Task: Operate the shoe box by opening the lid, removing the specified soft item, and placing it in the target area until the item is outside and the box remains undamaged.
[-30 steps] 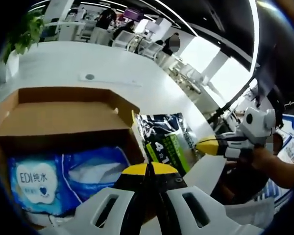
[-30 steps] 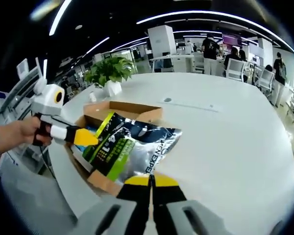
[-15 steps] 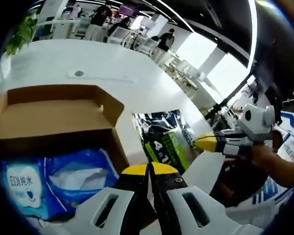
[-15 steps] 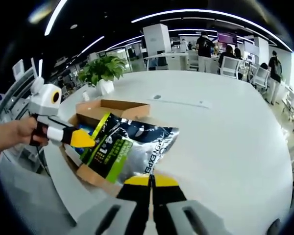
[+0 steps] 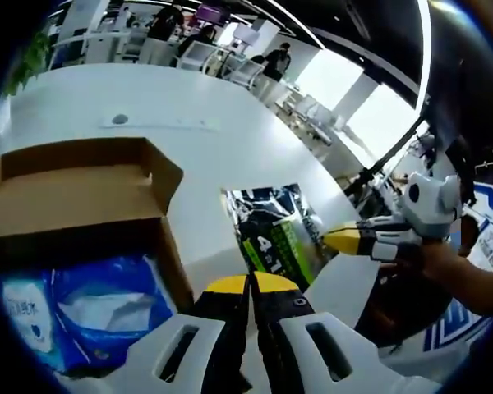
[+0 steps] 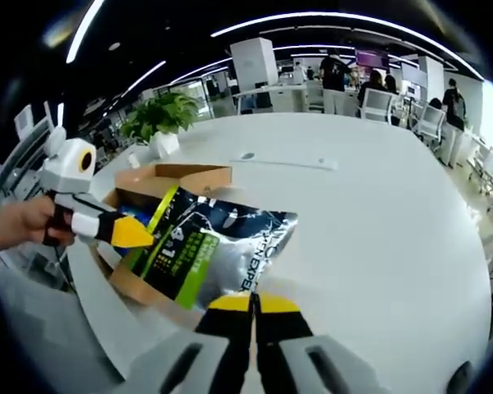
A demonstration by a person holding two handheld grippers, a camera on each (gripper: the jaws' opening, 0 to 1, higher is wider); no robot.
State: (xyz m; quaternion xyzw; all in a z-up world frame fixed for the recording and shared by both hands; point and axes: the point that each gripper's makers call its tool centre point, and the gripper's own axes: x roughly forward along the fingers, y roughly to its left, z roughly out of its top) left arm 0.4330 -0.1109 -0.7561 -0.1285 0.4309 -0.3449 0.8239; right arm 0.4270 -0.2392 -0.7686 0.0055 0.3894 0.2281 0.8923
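Note:
An open cardboard shoe box [image 5: 82, 185] lies on the white table [image 5: 230, 139], with a blue wipes packet [image 5: 82, 308] inside it. To its right, a dark soft bag with a green label [image 5: 283, 234] hangs from the right gripper [image 5: 345, 240]. In the right gripper view, the right gripper [image 6: 251, 302] is shut on the near edge of that bag [image 6: 205, 246], which lies partly over the box [image 6: 177, 176] rim. My left gripper [image 5: 251, 283] is shut with nothing in it, and its yellow tip [image 6: 134, 235] sits beside the bag's left edge.
A potted plant [image 6: 156, 119] stands on the table beyond the box. A flat cable strip [image 6: 283, 162] runs across the table's middle. Bare white table [image 6: 378, 213] spreads to the right of the bag. Chairs and people are far behind.
The left gripper view has swung right, so the box sits further left in it. The bag has shifted slightly off the box toward the table, still held.

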